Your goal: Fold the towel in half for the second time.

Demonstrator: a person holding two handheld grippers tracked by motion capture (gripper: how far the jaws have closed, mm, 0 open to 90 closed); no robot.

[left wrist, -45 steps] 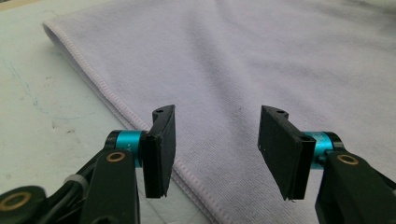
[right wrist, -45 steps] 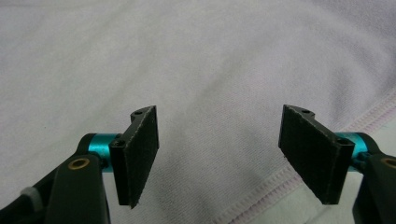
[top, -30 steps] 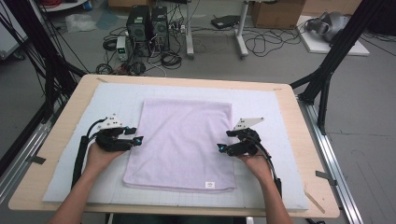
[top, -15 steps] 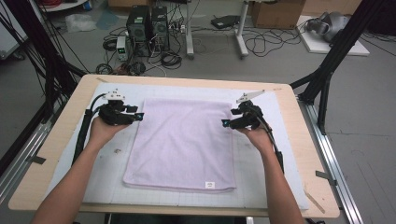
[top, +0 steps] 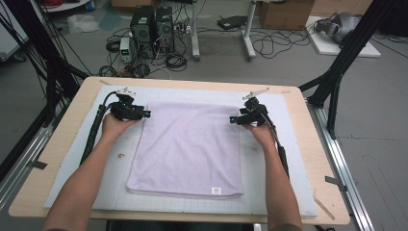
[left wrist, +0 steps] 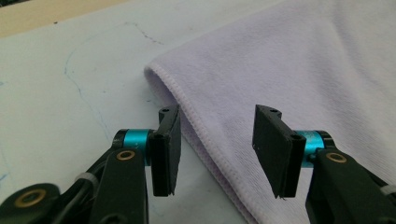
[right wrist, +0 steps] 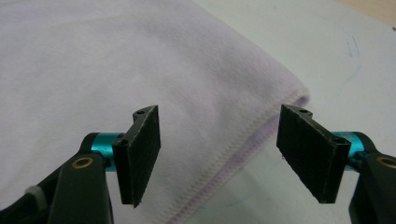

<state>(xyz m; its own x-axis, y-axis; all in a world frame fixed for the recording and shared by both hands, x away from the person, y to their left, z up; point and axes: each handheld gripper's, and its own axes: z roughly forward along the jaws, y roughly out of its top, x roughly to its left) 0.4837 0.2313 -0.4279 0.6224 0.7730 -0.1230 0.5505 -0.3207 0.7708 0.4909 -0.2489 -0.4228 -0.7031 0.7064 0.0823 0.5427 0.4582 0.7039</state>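
Both claws open at towel [top: 187, 149] far corners.

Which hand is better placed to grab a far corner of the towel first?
Left, just barely. The left tongs stand open astride the towel edge close to its far corner. The right tongs are open astride their edge too, but that corner looks a little farther ahead.

Lab: computer towers [top: 153, 23], floor cables [top: 269, 45]

A pale lilac towel [top: 190, 147], folded double, lies flat in the frame's centre, stitched hem visible, small white label near its lower right edge.
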